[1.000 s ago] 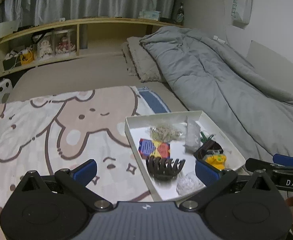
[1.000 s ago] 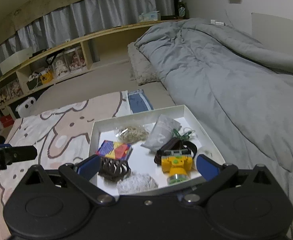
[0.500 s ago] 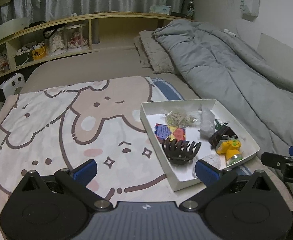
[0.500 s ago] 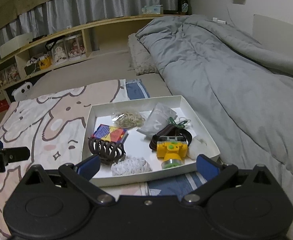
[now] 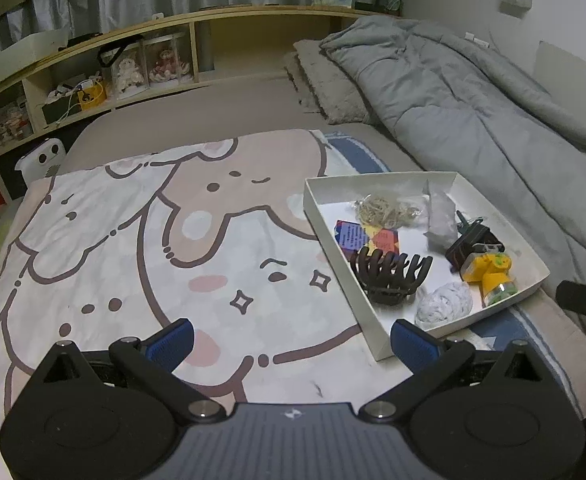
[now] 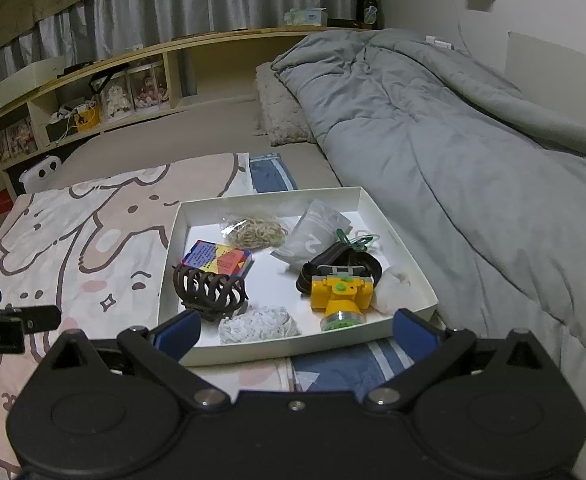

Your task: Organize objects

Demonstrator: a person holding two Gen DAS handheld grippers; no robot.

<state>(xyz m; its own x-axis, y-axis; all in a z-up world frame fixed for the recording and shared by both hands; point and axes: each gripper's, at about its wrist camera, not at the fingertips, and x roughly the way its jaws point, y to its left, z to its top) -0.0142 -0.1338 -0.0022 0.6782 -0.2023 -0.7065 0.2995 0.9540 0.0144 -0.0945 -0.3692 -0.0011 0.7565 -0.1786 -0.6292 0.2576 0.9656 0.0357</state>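
A white shallow tray [image 6: 397, 236] [image 5: 329, 236] lies on the bed. It holds a dark brown claw hair clip [image 6: 209, 290] [image 5: 391, 274], a yellow headlamp with a black strap [image 6: 341, 292] [image 5: 489, 270], a bag of rubber bands [image 6: 255, 230] [image 5: 385, 210], a colourful card pack [image 6: 219, 260] [image 5: 367, 238], a grey pouch [image 6: 317, 234], a white crumpled wad [image 6: 259, 324] [image 5: 445, 306] and a green clip [image 6: 347, 240]. My right gripper [image 6: 295, 330] stands open just in front of the tray's near wall. My left gripper [image 5: 293, 342] is open over the cartoon blanket, left of the tray.
A cartoon-print blanket [image 5: 153, 248] covers the near bed. A grey duvet [image 6: 453, 140] is heaped on the right, with a fuzzy pillow [image 6: 281, 108] behind. Wooden shelves [image 5: 133, 60] with boxed dolls run along the back. A blue striped cloth [image 6: 353, 368] lies under the tray.
Both grippers have drawn back and risen from the tray, which now sits farther off in both views. Nothing in the tray has moved, and both stay open.
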